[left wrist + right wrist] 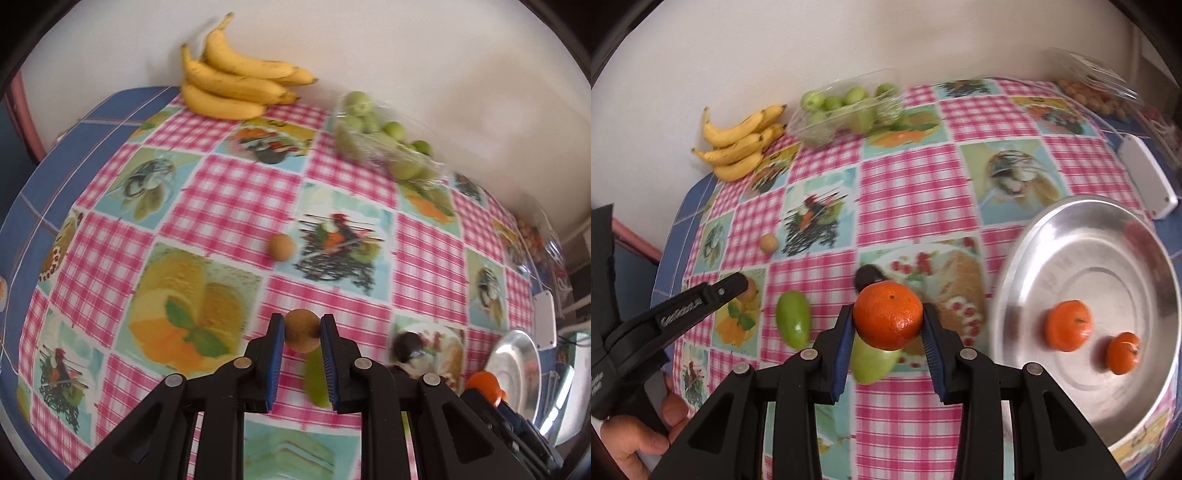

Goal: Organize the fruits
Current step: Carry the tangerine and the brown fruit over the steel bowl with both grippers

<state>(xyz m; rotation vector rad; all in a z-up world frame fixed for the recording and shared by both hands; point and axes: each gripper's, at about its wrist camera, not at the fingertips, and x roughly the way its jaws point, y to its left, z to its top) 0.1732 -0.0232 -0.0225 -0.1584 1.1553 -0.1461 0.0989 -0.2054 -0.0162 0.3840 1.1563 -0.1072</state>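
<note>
My left gripper is shut on a small round brown fruit, held above the checked tablecloth. A second small brown fruit lies on the cloth farther off. My right gripper is shut on a mandarin, just left of a metal plate. Two mandarins lie in that plate. A green fruit lies on the cloth, and another green fruit shows below the held mandarin. A dark fruit lies just beyond it. The left gripper also shows in the right wrist view, with a hand on it.
Bananas and a clear plastic tray of green fruits sit along the wall. A clear box of small orange-brown fruits and a white device stand at the far right. Blue cloth borders the table's left edge.
</note>
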